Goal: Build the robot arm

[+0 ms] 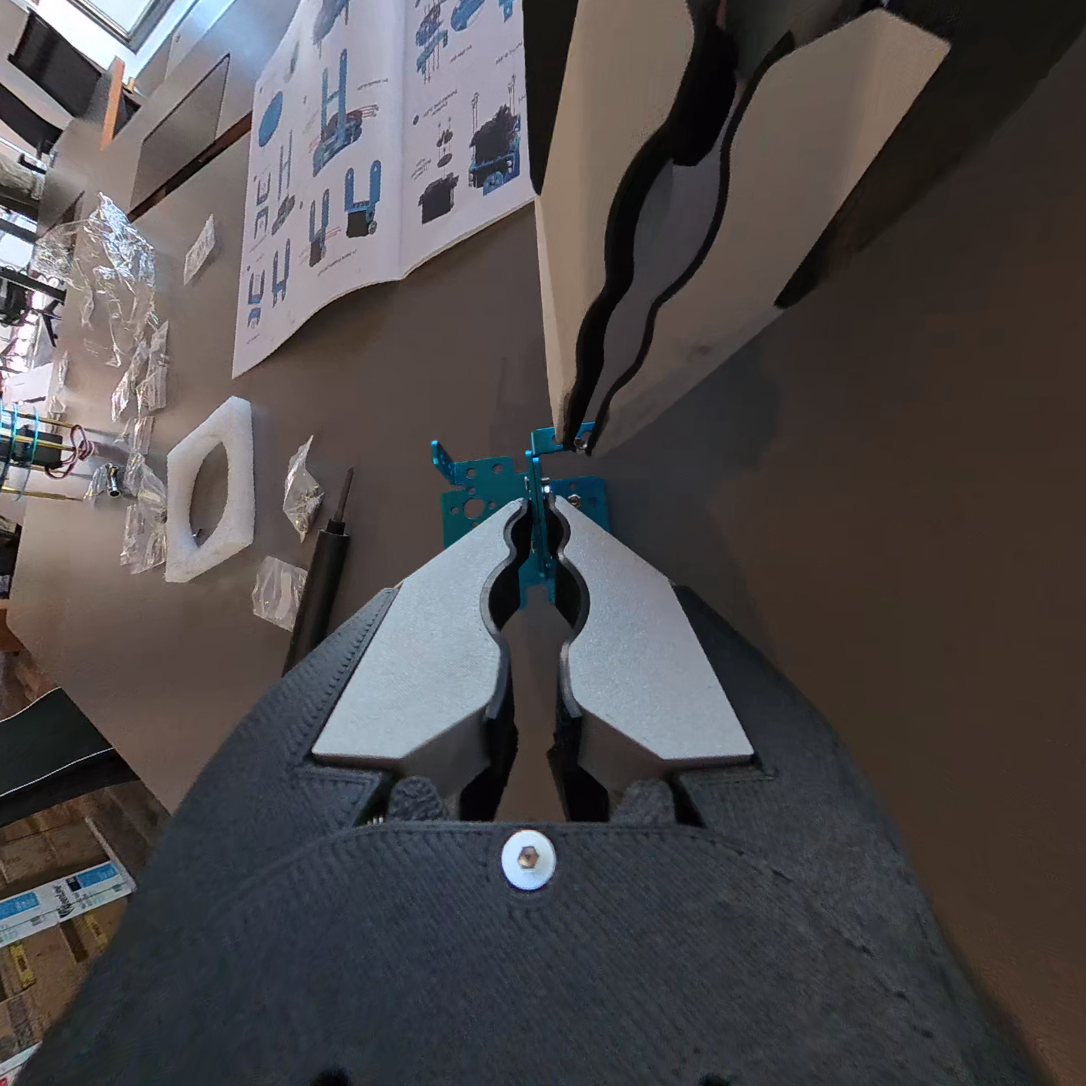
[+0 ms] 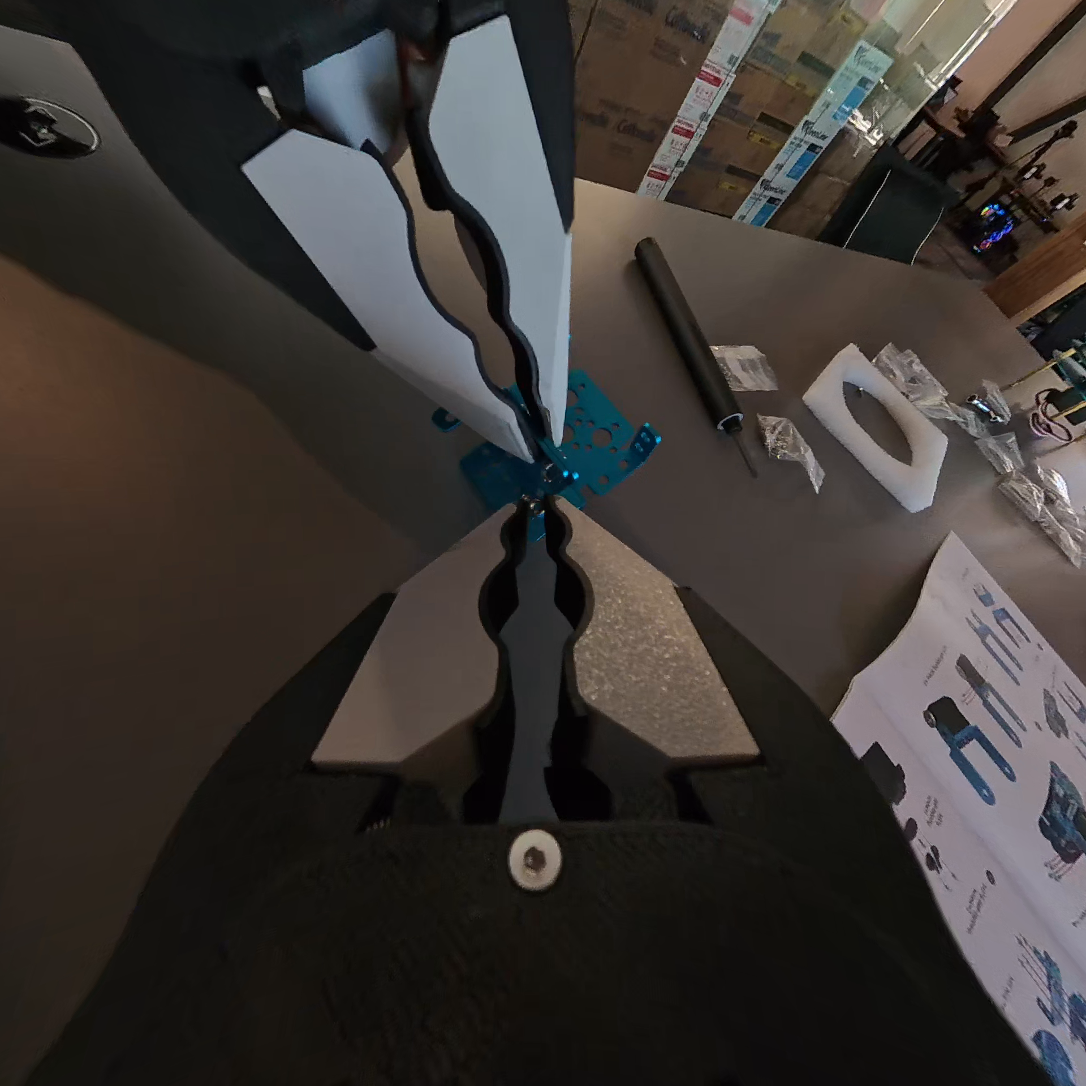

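My left gripper [image 1: 539, 505] is shut on a thin blue metal bracket [image 1: 543, 561] and holds it upright on edge over a blue perforated plate [image 1: 470, 499] that lies on the grey table. My right gripper [image 2: 538, 505] is shut on a small silver screw [image 2: 532, 503] and holds it against the bracket's bent flange [image 1: 546, 438]. In the left wrist view the right gripper [image 1: 579, 443] comes in from above. In the right wrist view the left gripper [image 2: 538, 452] comes in from above, and the bracket [image 2: 558, 470] and plate [image 2: 593, 446] show beneath it.
A black screwdriver [image 2: 693, 347] lies beside the plate, with small plastic bags of hardware [image 2: 787, 449] and a white foam frame [image 2: 875, 429] beyond it. A printed instruction sheet [image 2: 969, 764] lies on the table [image 2: 764, 587]. Cardboard boxes [image 2: 646, 88] stand past the table's edge. Only a small space, under 4 cm, lies between the two pairs of fingers.
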### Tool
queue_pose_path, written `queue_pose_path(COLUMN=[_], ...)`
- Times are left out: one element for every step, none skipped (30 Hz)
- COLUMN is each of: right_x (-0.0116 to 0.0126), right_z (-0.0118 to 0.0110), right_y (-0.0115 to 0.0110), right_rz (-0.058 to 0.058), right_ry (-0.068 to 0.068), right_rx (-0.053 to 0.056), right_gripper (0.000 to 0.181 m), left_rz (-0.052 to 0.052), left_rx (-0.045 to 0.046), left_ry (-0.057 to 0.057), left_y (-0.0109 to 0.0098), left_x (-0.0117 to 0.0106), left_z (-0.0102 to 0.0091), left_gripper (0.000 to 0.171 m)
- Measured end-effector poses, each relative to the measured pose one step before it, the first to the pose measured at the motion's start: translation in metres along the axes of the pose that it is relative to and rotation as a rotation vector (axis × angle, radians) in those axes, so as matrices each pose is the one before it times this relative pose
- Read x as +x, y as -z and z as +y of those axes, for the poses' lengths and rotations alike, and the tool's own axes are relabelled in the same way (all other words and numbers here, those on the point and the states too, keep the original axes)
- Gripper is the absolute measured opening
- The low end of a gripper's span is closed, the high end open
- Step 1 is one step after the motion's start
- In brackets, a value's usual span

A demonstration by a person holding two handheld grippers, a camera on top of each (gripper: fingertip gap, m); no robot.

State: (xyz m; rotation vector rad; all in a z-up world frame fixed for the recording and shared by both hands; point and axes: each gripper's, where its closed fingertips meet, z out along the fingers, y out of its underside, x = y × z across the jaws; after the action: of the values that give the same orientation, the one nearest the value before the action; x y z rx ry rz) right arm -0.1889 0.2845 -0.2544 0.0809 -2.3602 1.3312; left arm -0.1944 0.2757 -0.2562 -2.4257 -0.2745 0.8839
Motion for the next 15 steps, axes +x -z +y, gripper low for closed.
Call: queue_pose_path(right_x=[0.00059, -0.00004, 0.00001, 0.00019, -0.00011, -0.00026, 0.00002, 0.00003, 0.00023, 0.00025, 0.00022, -0.0002, -0.00115, -0.00008, 0.0008], right_z=[0.00069, 0.00063, 0.0004, 0.00003, -0.00014, 0.0001, -0.00018, 0.00012, -0.0001, -0.00008, -0.00034, -0.00081, -0.00139, -0.00069, 0.00072], right_y=[-0.0004, -0.00042, -0.00016, -0.00014, -0.00033, -0.00038, -0.00042, -0.00034, -0.00028, -0.00042, -0.00033, -0.0003, -0.00041, -0.00067, -0.00084], right_rz=[-0.0003, -0.0037, -0.0017, -0.0001, -0.0012, -0.0015, -0.0003, -0.0008, -0.0005, 0.0, 0.0006, -0.0009, -0.0049, 0.0051, 0.013], right_ry=[-0.0102, -0.0089, -0.0065, -0.0022, -0.001, -0.0016, -0.002, -0.002, -0.004, -0.0037, -0.0021, -0.0002, -0.0024, -0.0011, 0.013], right_rx=[-0.0026, 0.0002, 0.0008, 0.0018, 0.0002, -0.0003, 0.0016, 0.0006, 0.0007, 0.0008, 0.0016, 0.0037, 0.0055, 0.0003, -0.0078], right_gripper=[0.005, 0.005, 0.005, 0.005, 0.005, 0.005, 0.005, 0.005, 0.005, 0.005, 0.005, 0.005, 0.005, 0.005, 0.005], left_rz=[-0.0002, 0.0001, 0.0025, 0.0046, 0.0008, -0.001, -0.0006, 0.0006, 0.0005, -0.0013, -0.0034, -0.0074, -0.0135, -0.0165, -0.0058], left_rx=[-0.00141, -0.00189, -0.0026, -0.00157, -0.00005, -0.00019, -0.00214, -0.00355, -0.00424, -0.00375, -0.00478, -0.00793, -0.01379, -0.01227, -0.00398], left_ry=[0.0004, 0.0017, -0.0003, -0.0025, -0.0022, -0.0006, -0.0005, -0.0005, 0.0027, 0.0058, 0.0032, -0.0037, -0.009, -0.0059, 0.0057], left_y=[0.00063, 0.00055, 0.00063, 0.00075, 0.00062, 0.00031, 0.00028, 0.00027, 0.00022, 0.00003, 0.00003, -0.00011, -0.00021, -0.00023, -0.00022], left_x=[0.00008, 0.00017, 0.00059, 0.00083, 0.00048, 0.0001, 0.00016, 0.00003, -0.00007, -0.0001, -0.00037, -0.00073, -0.00161, -0.00226, -0.00102], left_z=[0.00092, 0.00091, 0.00098, 0.00079, 0.00041, 0.00047, 0.00036, 0.00036, 0.00026, 0.00038, 0.00041, 0.00084, 0.00156, 0.00133, 0.00039], left_gripper=[0.003, 0.004, 0.005, 0.006, 0.006, 0.006, 0.006, 0.007, 0.007, 0.007, 0.007, 0.006, 0.005, 0.003, 0.003])
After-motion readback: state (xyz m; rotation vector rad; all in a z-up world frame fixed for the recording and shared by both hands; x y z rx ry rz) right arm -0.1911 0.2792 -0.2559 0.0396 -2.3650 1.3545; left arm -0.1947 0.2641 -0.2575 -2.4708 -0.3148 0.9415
